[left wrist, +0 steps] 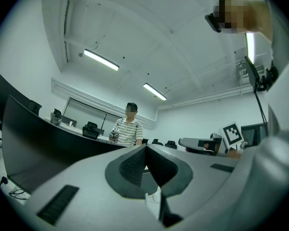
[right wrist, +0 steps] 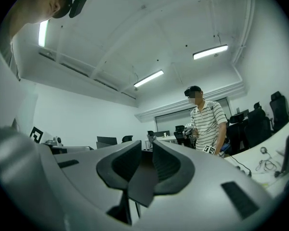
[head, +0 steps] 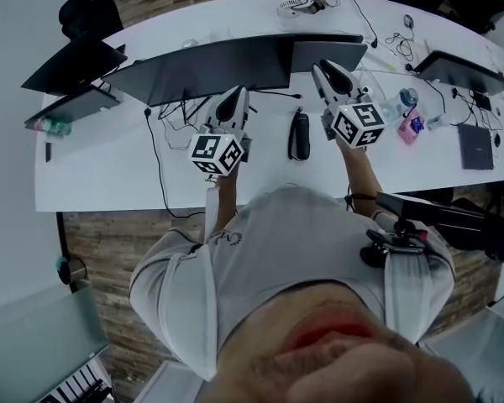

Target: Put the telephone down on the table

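From above, the black telephone [head: 299,135] lies flat on the white table [head: 109,183], between the left gripper [head: 233,96] and the right gripper [head: 328,67] and apart from both. In the left gripper view, its jaws are clenched together, empty. In the right gripper view, its jaws stand slightly apart, released, nothing between them; a person in a striped shirt [right wrist: 208,121] stands beyond.

Tabletop [head: 92,175]: white, smooth, matt, laminate look.
Telephone [head: 299,135]: black plastic, slight sheen.
Floor [head: 109,250]: wood-look planks, grain visible.
Left gripper [left wrist: 145,148] and right gripper [right wrist: 147,150]: grey matt plastic shells; pads [left wrist: 132,166] dark, finely ribbed, rubbery look.
Marker cube [head: 217,154]: matt white faces, black printed squares.
Monitor backs [head: 210,70]: matt black plastic.
Person's shirt [head: 294,242]: light, soft cloth, creased.
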Available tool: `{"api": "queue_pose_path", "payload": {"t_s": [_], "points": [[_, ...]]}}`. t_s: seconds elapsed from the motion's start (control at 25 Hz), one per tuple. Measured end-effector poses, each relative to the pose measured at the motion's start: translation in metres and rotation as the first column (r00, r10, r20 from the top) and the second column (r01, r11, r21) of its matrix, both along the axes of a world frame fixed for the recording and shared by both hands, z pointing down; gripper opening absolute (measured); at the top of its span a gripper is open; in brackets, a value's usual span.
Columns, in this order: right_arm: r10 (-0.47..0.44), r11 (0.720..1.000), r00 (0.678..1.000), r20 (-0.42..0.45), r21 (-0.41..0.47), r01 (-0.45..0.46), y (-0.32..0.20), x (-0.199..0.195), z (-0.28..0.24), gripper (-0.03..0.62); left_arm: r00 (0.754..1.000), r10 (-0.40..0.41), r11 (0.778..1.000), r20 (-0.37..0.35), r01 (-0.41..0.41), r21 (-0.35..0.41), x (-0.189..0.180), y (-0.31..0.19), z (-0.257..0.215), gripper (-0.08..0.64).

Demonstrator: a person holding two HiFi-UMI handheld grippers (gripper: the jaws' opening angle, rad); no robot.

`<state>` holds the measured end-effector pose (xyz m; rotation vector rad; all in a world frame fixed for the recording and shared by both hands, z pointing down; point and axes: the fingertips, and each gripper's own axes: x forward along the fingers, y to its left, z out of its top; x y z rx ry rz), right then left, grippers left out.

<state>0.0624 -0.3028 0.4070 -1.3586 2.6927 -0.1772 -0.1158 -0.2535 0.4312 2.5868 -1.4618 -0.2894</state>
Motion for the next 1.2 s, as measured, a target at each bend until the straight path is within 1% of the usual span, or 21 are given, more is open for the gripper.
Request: {"api": "queue_pose_path", "payload": {"t_s": [0.08, 0.12, 0.24, 0.48, 0.72, 0.84, 1.0, 1.2], "points": [[0.010, 1.000, 1.000, -0.022, 0.005, -0.010, 0.002, 0.000, -0.001, 0.056, 1.000, -0.003, 1.000, -0.002, 0.003, -0.003, -0.001, 0.000, 0.000, 0.003], [0.011, 1.000, 0.999, -0.038, 0.005, -0.010, 0.002, -0.001, 0.000, 0.031, 1.000, -0.003, 1.000, -0.001, 0.003, -0.005, -0.001, 0.001, 0.001, 0.003], [0.011, 1.000, 0.998, -0.069, 0.004, -0.011, 0.007, -0.004, 0.002, 0.015, 1.000, 0.005, 1.000, 0.000, -0.005, -0.009, 0.000, 0.003, 0.002, 0.003], [0.016, 1.000, 0.997, -0.079, 0.008, -0.015, 0.014, -0.009, 0.001, 0.014, 1.000, 0.016, 1.000, -0.013, -0.016, -0.014, 0.003, 0.007, 0.002, 0.003], [-0.004, 1.000, 0.996, -0.086, -0.013, 0.002, 0.017, -0.017, 0.000, 0.014, 0.998, 0.018, 1.000, -0.053, -0.019, -0.019, 0.012, 0.011, -0.001, 0.003], [-0.010, 1.000, 0.996, -0.086, -0.025, 0.008, 0.018, -0.019, -0.006, 0.014, 0.998, 0.026, 1.000, -0.063, -0.026, -0.002, 0.018, 0.011, -0.011, 0.003], [-0.021, 1.000, 0.994, -0.104, -0.019, 0.019, 0.024, -0.021, -0.012, 0.014, 0.997, 0.017, 1.000, -0.078, -0.015, 0.021, 0.018, 0.010, -0.022, 0.003], [-0.042, 0.998, 0.994, -0.105, -0.045, 0.038, 0.031, -0.022, -0.007, 0.014, 0.997, 0.002, 1.000, -0.076, 0.000, 0.020, 0.017, 0.015, -0.025, 0.003]]}}
